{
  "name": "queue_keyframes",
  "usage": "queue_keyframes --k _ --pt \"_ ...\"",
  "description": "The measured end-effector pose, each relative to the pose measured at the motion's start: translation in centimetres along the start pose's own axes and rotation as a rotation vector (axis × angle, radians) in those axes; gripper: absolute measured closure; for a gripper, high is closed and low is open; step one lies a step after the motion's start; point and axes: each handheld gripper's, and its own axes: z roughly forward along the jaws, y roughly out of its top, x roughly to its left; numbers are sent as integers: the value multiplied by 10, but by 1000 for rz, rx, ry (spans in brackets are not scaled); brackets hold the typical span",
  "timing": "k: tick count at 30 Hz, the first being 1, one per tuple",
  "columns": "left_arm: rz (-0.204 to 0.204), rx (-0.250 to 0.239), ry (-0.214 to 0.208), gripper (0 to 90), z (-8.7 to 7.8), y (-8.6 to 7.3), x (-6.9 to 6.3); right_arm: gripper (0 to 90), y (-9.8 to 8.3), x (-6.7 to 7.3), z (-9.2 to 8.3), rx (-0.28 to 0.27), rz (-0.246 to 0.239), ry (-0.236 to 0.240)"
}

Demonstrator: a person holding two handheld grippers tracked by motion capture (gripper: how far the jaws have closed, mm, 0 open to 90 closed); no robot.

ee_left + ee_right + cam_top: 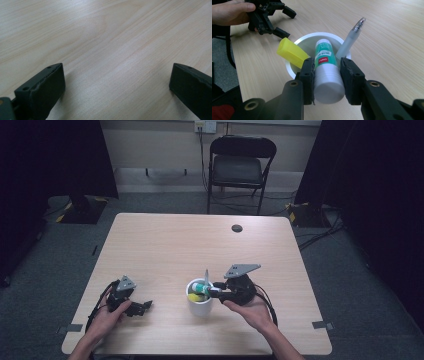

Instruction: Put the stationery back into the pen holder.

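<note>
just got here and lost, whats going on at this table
A person works at a wooden table with tongs in each hand. The right tongs are clamped on a glue stick whose lower end sits in a white cup. The cup also holds a yellow highlighter and a clear pen. The left tongs hang open over bare tabletop, holding nothing.

The left tool (pixel 117 82) holds its black jaws wide apart over the bare pale wooden table (pixel 107 37).
</note>
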Motion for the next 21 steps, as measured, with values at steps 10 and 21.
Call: queue_keyframes --k 10,21 --pt "0 -1 0 0 0 0 0 611 2 -1 2 -24 14 -2" --pt "0 0 0 0 0 0 0 587 -6 -1 2 -34 2 7"
